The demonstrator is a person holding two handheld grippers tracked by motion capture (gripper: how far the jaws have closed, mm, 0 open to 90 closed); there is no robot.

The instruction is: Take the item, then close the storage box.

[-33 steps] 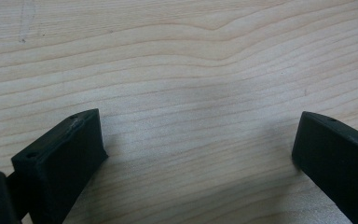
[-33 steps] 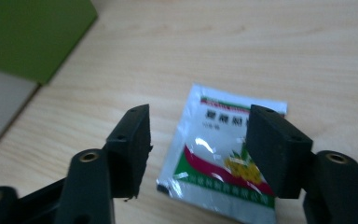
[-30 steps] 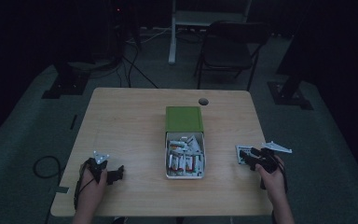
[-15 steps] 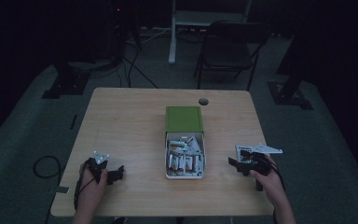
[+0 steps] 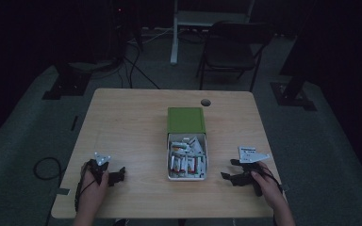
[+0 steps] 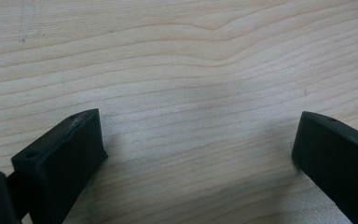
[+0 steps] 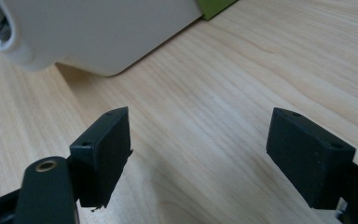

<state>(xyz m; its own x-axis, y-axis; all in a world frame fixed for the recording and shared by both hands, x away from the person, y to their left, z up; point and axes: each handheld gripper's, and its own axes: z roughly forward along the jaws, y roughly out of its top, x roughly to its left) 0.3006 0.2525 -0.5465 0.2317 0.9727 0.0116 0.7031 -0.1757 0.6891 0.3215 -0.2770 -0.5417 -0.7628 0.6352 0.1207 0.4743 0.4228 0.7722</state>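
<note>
I judge this a recording lab or studio, not a home. The wooden table (image 5: 136,136) stands alone on grey carpet (image 5: 23,141) in a dark room, lit from above while all around it falls to black. Behind the table, at its far edge, a folding chair (image 5: 231,52) stands unoccupied, with a white stand leg (image 5: 174,33) just left of it. Black equipment bases (image 5: 66,82) sit on the floor beyond the table's far corners, and cables (image 5: 136,66) trail across the carpet toward the table's far left side.
</note>
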